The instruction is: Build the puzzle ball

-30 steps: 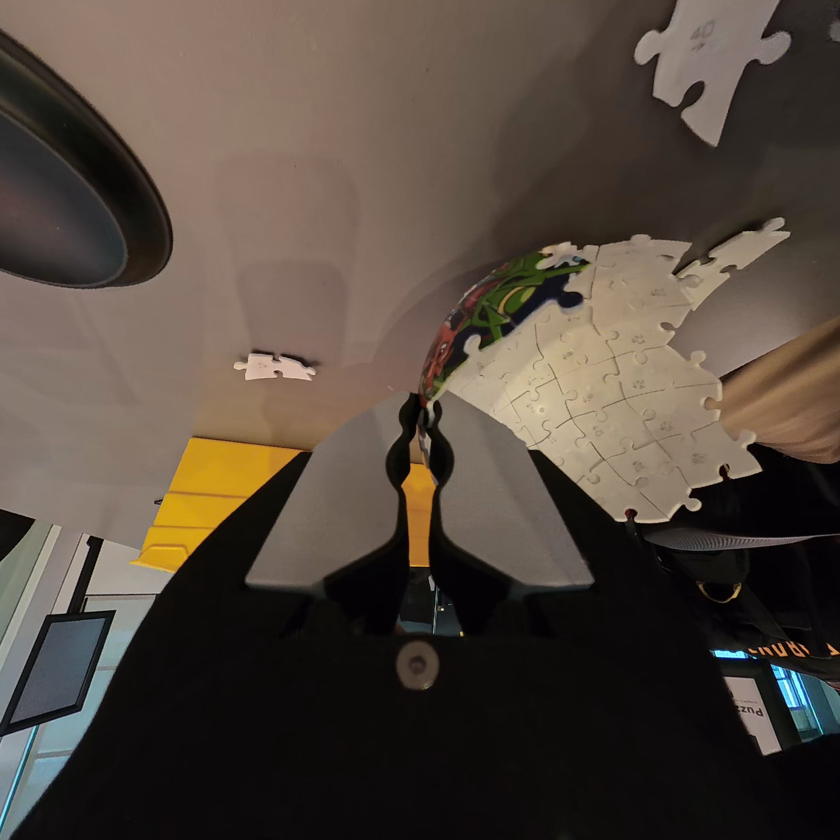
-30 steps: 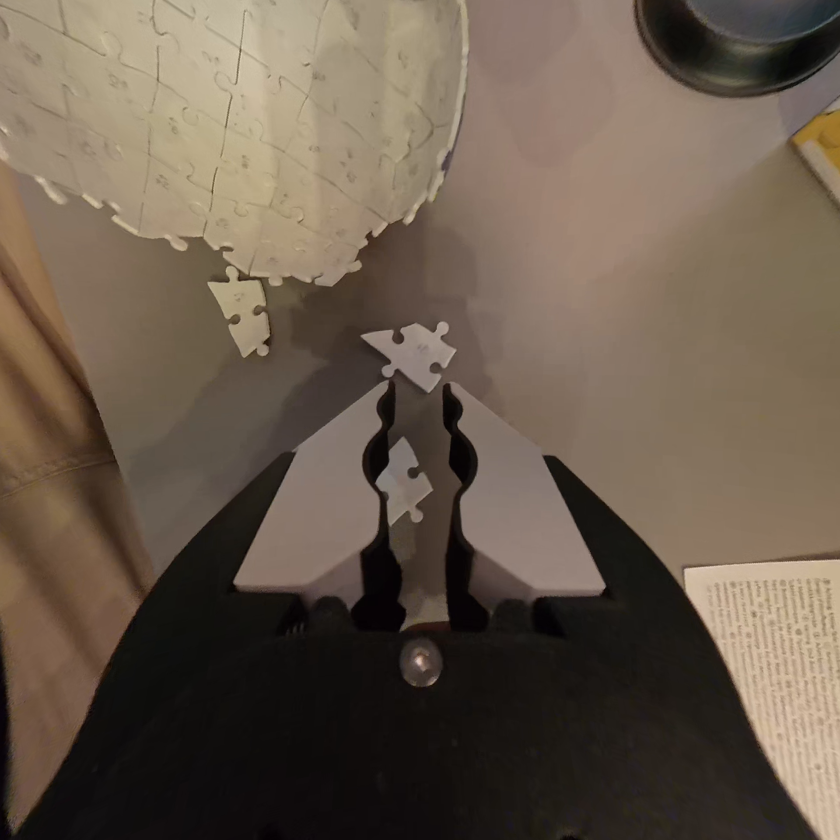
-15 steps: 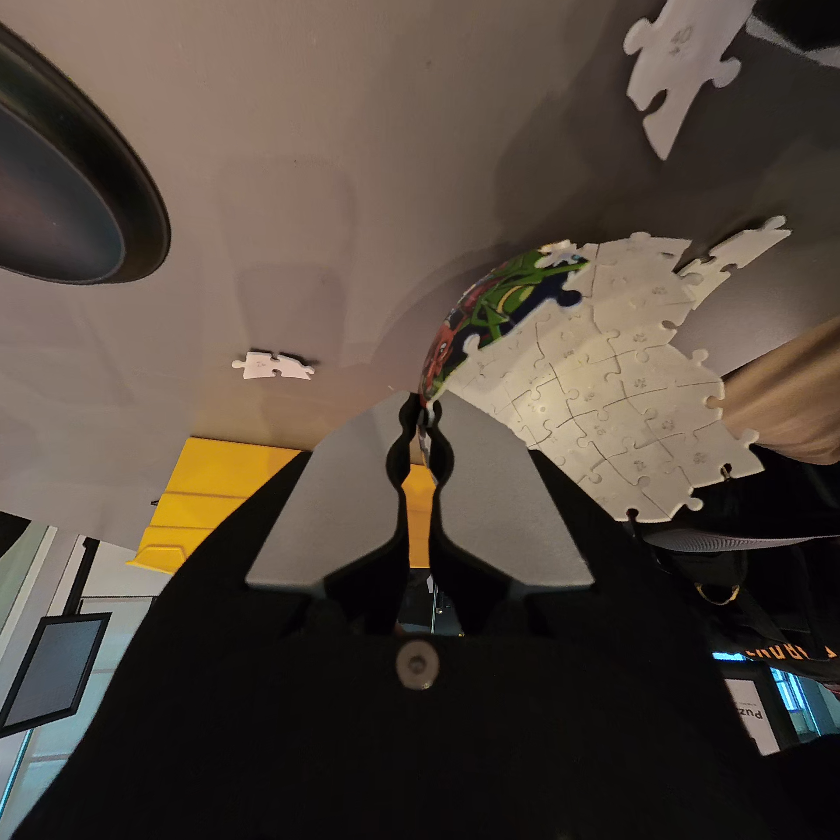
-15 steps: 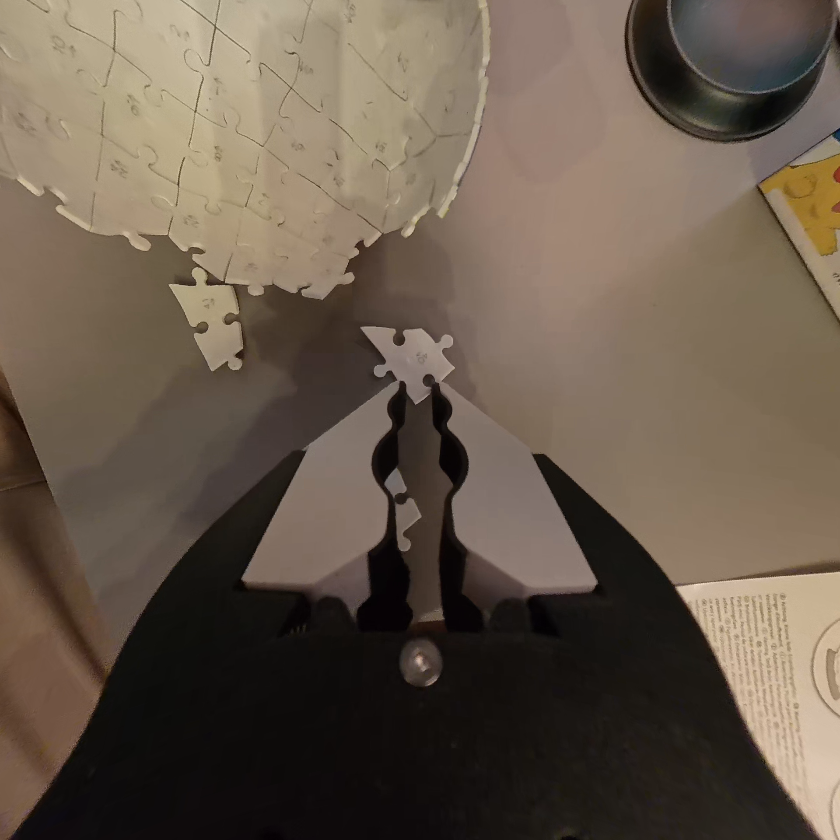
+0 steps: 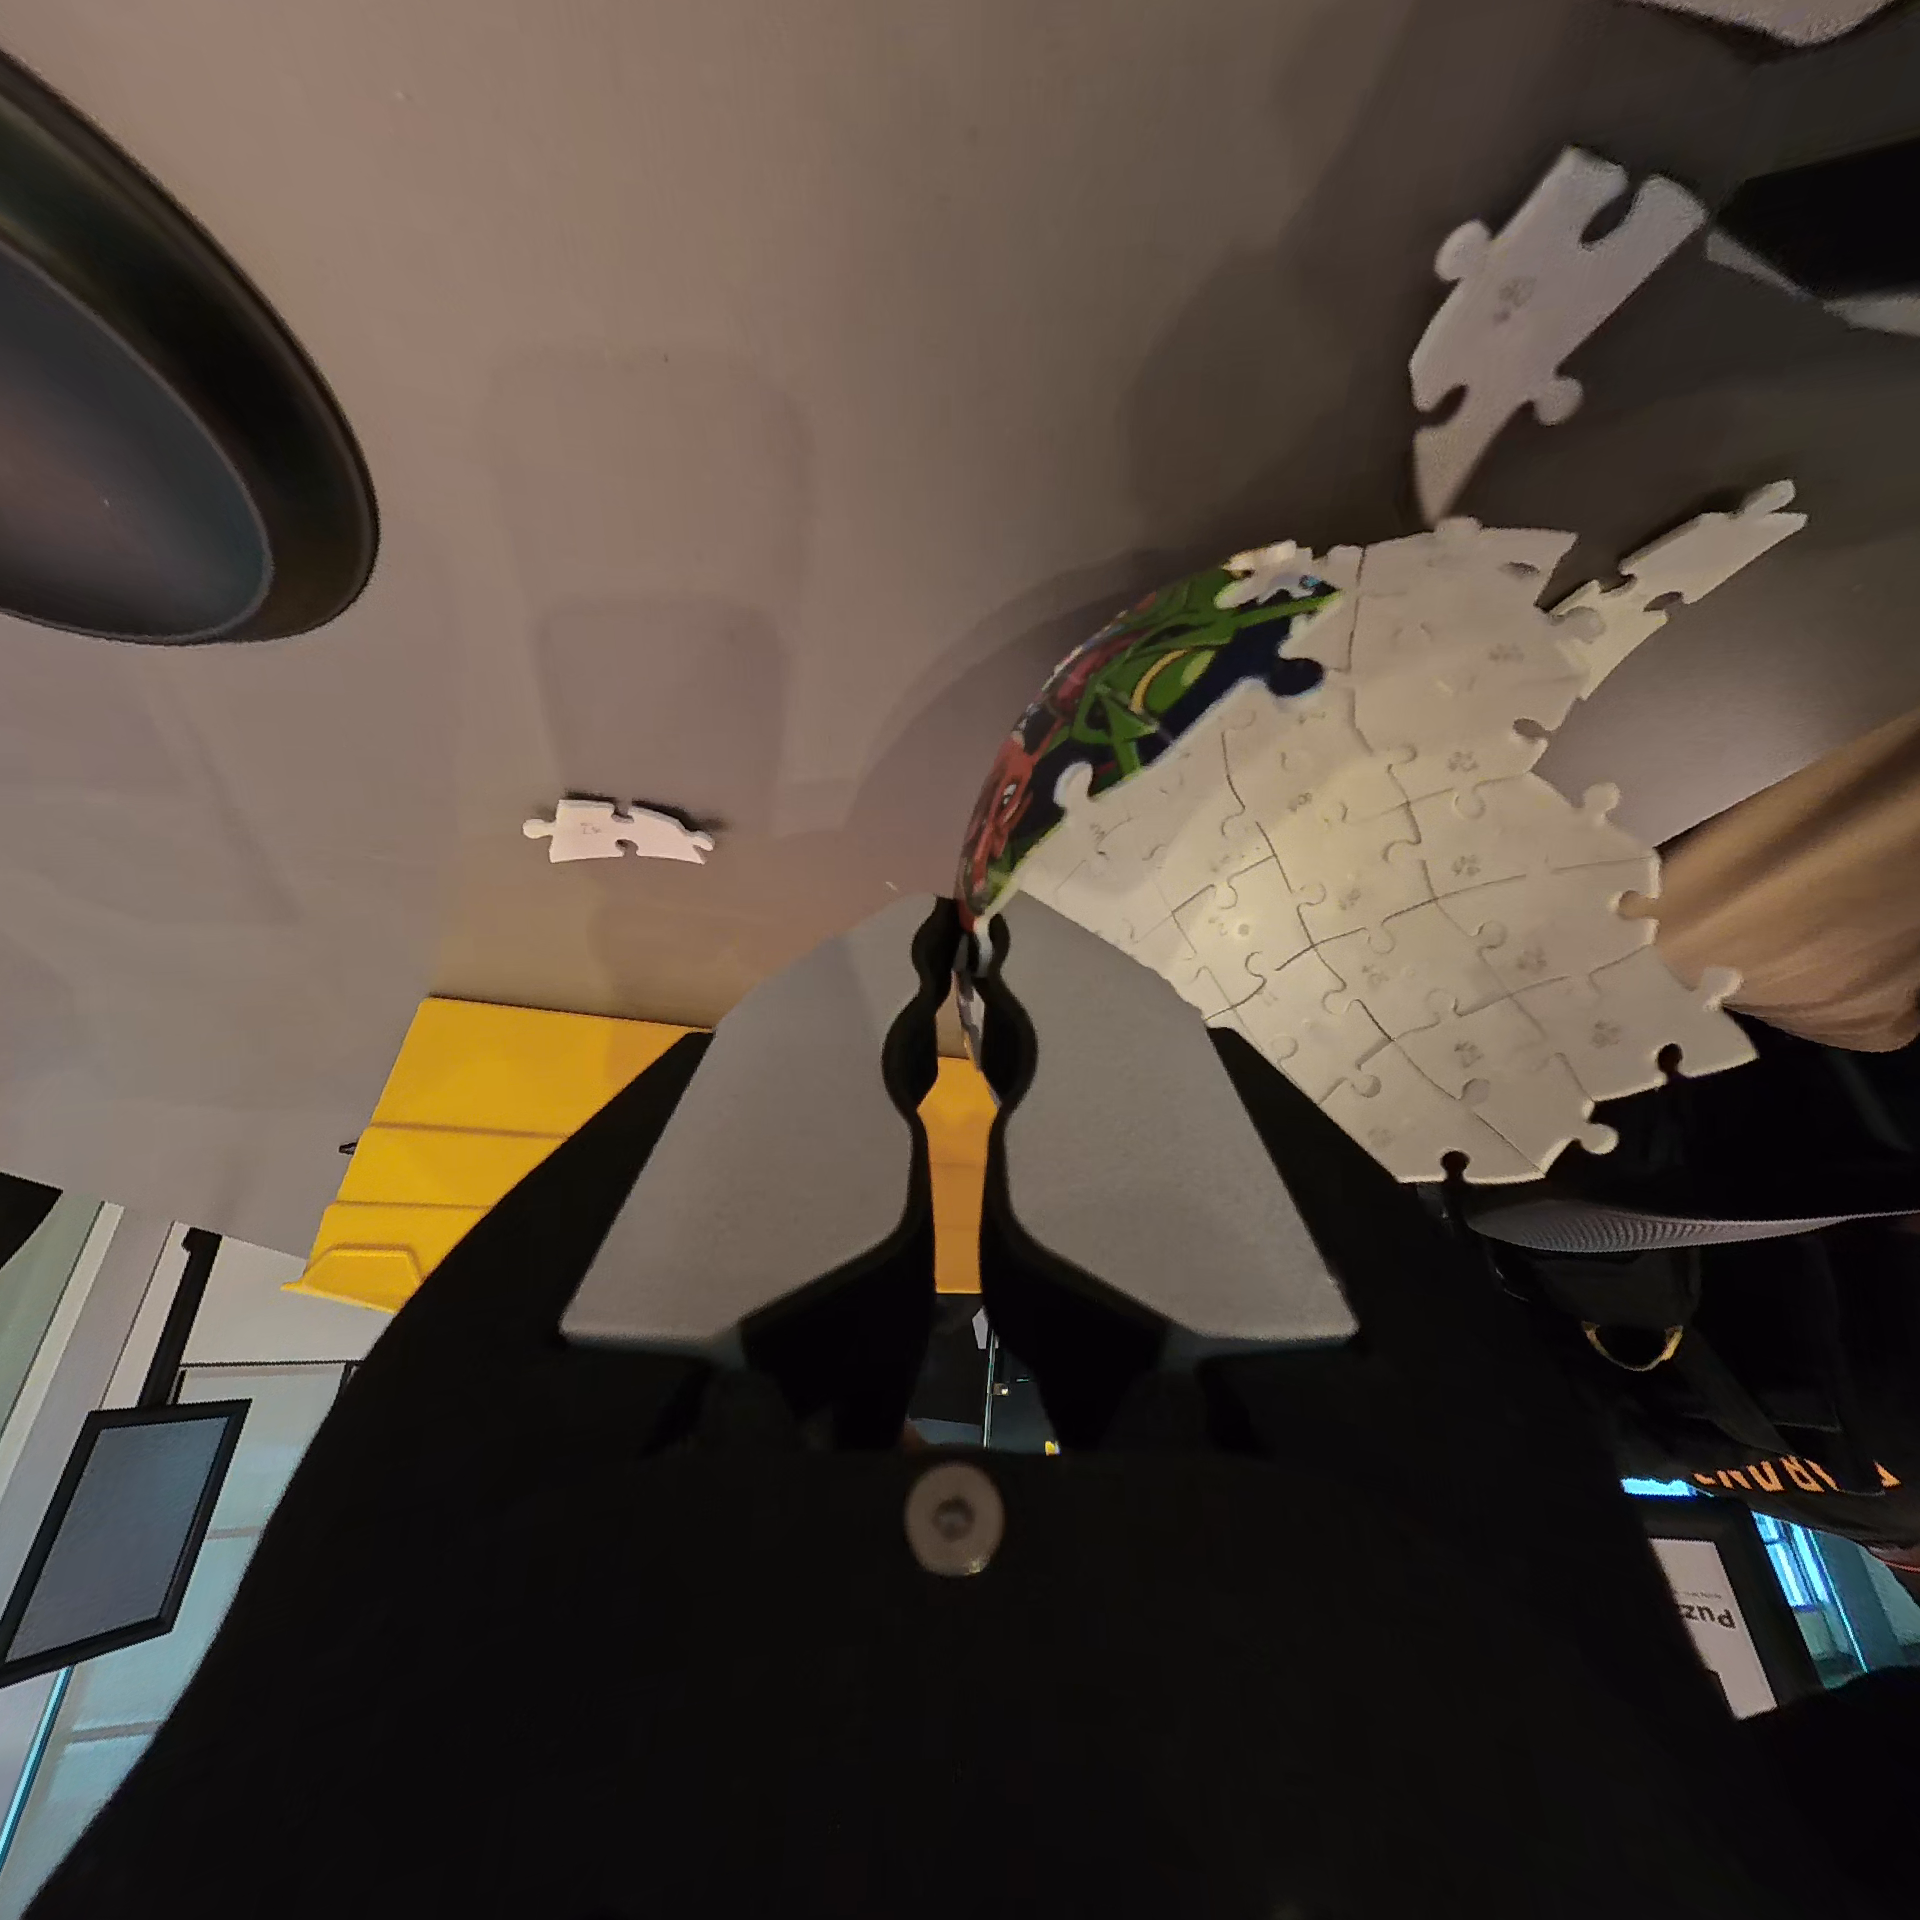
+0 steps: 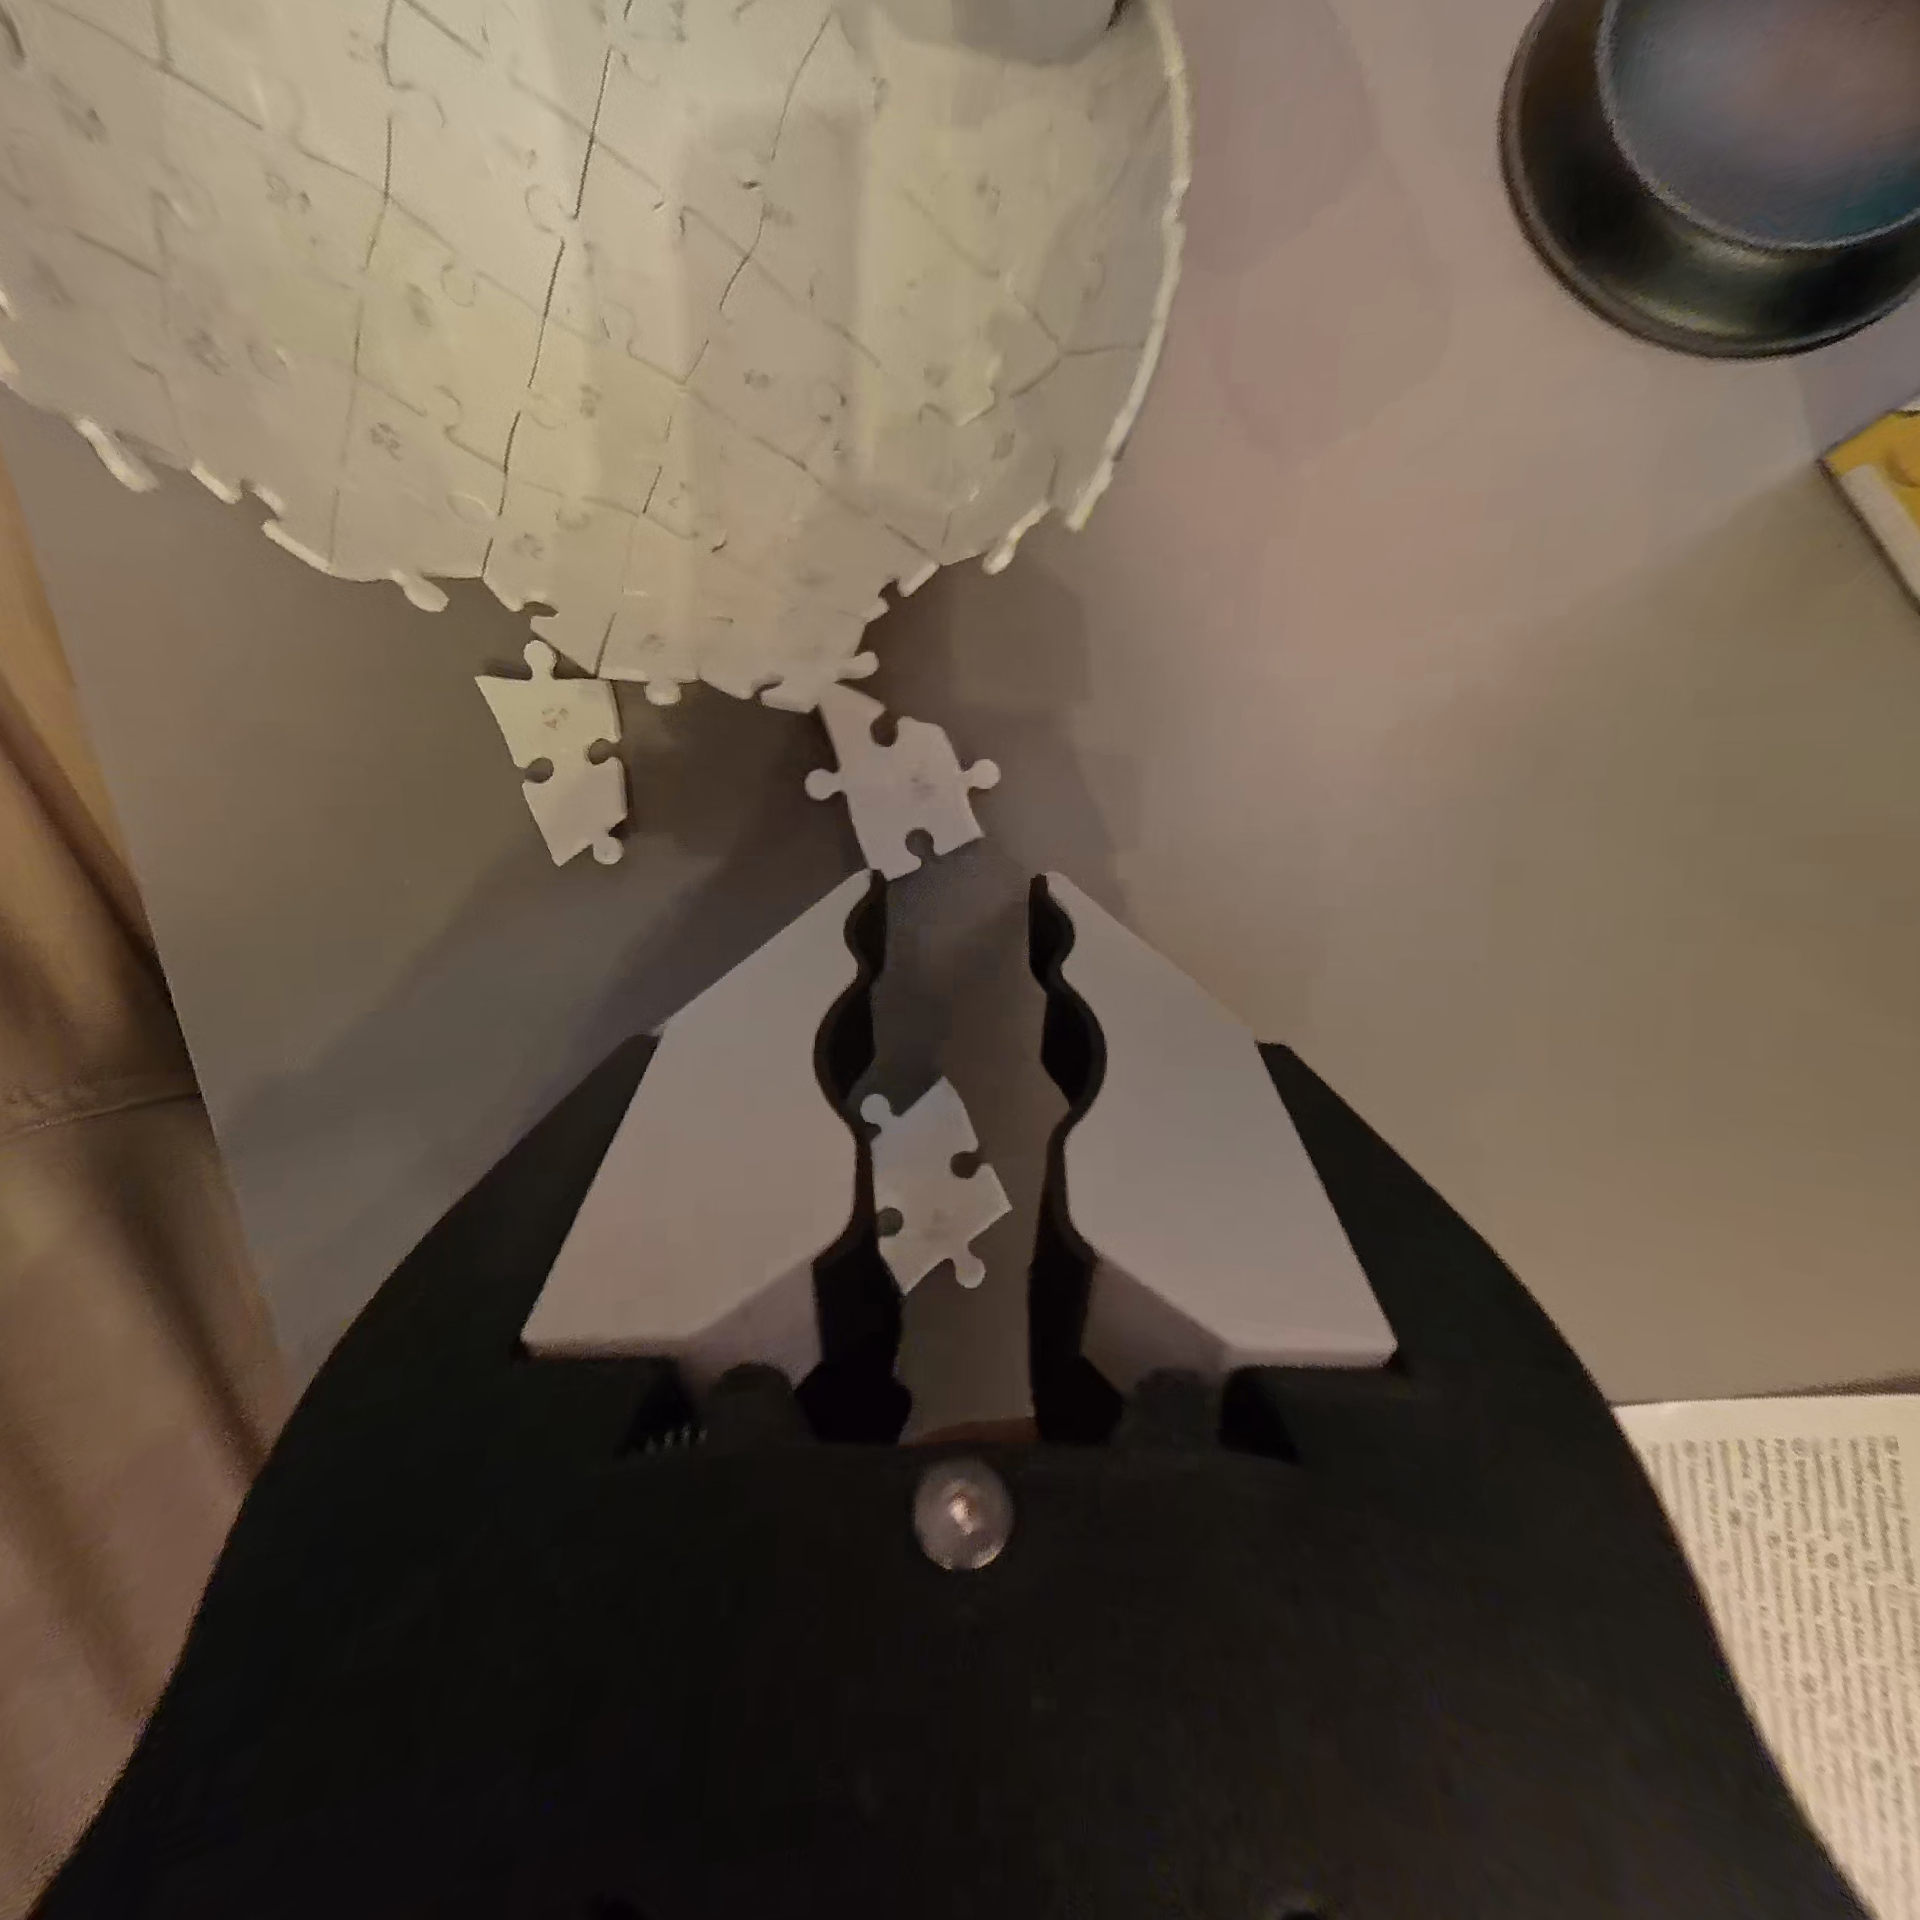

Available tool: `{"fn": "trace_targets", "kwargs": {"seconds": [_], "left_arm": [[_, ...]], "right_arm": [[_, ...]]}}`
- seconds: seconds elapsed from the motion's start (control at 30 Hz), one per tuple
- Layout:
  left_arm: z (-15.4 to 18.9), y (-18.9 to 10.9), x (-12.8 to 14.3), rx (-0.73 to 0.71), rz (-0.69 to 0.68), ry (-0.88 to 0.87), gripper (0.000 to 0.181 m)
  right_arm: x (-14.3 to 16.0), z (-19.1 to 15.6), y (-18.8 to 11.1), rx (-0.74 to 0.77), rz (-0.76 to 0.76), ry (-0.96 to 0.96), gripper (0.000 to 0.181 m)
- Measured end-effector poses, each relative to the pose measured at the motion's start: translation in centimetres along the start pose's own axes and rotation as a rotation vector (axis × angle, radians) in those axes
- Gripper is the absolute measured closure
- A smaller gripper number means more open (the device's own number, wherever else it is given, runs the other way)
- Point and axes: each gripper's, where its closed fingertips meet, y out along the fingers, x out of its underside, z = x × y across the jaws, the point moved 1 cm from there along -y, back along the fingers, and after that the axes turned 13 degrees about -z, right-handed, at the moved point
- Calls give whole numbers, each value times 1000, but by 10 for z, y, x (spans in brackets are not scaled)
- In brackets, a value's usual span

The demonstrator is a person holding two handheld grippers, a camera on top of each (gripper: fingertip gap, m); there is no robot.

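Note:
The partly built puzzle ball (image 5: 1351,883) is a white shell seen from the inside, with a strip of coloured outside showing. My left gripper (image 5: 971,920) is shut on its rim and holds it above the table. In the right wrist view the ball (image 6: 582,312) fills the upper left. My right gripper (image 6: 956,894) is open. A white loose piece (image 6: 904,790) sits just ahead of its left fingertip, tilted, with its far corner at the ball's rim. That piece also shows in the left wrist view (image 5: 1527,301), above the ball's edge.
Loose white pieces lie on the grey table: one under the ball's rim (image 6: 561,769), one seen between my right fingers (image 6: 935,1195), one farther off (image 5: 618,831). A black bowl (image 6: 1714,177), a yellow box (image 5: 499,1122), a printed sheet (image 6: 1787,1662) and beige cloth (image 6: 83,1143) surround them. About 12 centimetres separates my left fingertips from my right.
My right gripper carried the piece up to the ball's rim and its jaws have opened wider. The left gripper and the ball have stayed still.

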Motion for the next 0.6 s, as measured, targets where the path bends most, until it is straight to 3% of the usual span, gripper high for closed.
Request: {"fn": "trace_targets", "kwargs": {"seconds": [0.27, 0.6], "left_arm": [[-1, 3, 3, 4, -2, -2, 179], [-2, 3, 2, 5, 2, 0, 179]], "right_arm": [[-12, -4, 3, 17, 27, -46, 147], [-10, -5, 6, -14, 32, -35, 170]]}}
